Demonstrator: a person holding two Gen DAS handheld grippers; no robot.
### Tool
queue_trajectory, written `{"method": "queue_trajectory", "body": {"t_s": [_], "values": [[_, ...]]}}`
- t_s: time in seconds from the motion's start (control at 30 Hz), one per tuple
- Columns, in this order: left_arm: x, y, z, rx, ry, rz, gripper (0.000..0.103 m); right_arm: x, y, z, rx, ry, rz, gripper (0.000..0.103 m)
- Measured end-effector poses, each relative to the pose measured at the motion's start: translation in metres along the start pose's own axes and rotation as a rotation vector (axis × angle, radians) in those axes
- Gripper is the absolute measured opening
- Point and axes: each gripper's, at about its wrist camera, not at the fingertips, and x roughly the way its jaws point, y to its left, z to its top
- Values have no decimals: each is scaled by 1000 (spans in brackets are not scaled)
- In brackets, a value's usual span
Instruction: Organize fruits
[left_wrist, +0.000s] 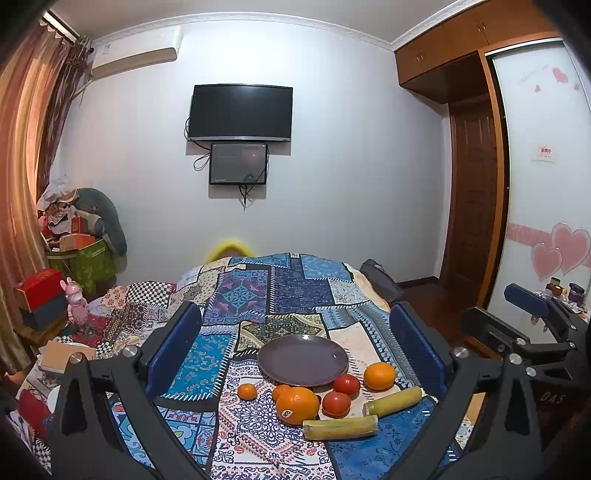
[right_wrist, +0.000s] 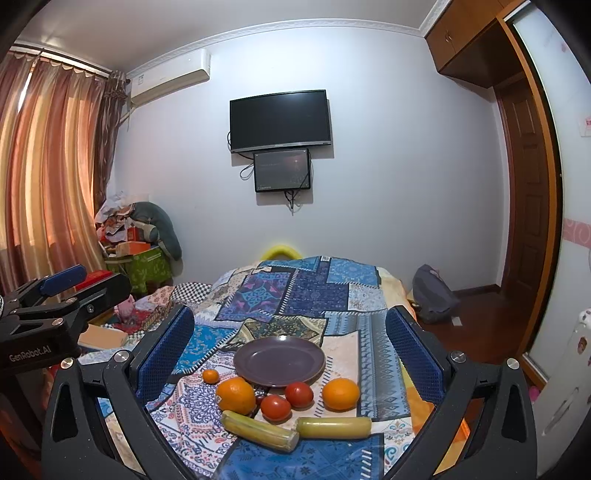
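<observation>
2 claws, left gripper (left_wrist: 295, 347) and right gripper (right_wrist: 290, 350), spread wide, holding nothing. Round purple plate (left_wrist: 303, 360) at 12 o'clock; oranges, tomatoes, yellow-green stalks just beneath it.

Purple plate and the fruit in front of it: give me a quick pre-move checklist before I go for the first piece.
1. Purple plate empty and ready to receive: ok.
2. Left gripper open and holding nothing: ok.
3. Right gripper open and holding nothing: ok.
4. Fruit within sight of both cameras: ok; the large orange, the second orange, two tomatoes and two yellow-green stalk pieces all lie on the patchwork cloth.
5. Free access to a first pick: ok for the small mandarin, which sits apart; not ok for the tomatoes, crowded by neighbours.
6. Fruit firmness or ripeness: cannot tell.
</observation>
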Motion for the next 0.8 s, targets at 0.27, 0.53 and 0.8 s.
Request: {"method": "queue_trajectory", "body": {"t_s": [0.27,0.53,0.8], "values": [[0,0,0,6,1,5,103,-1,0,2,-3,-2,-3,103],[0,0,-1,10,1,10,103,0,0,2,-1,-2,-7,103],[0,1,-3,6,3,10,103,-1,0,1,1,-2,-6,103]]}}
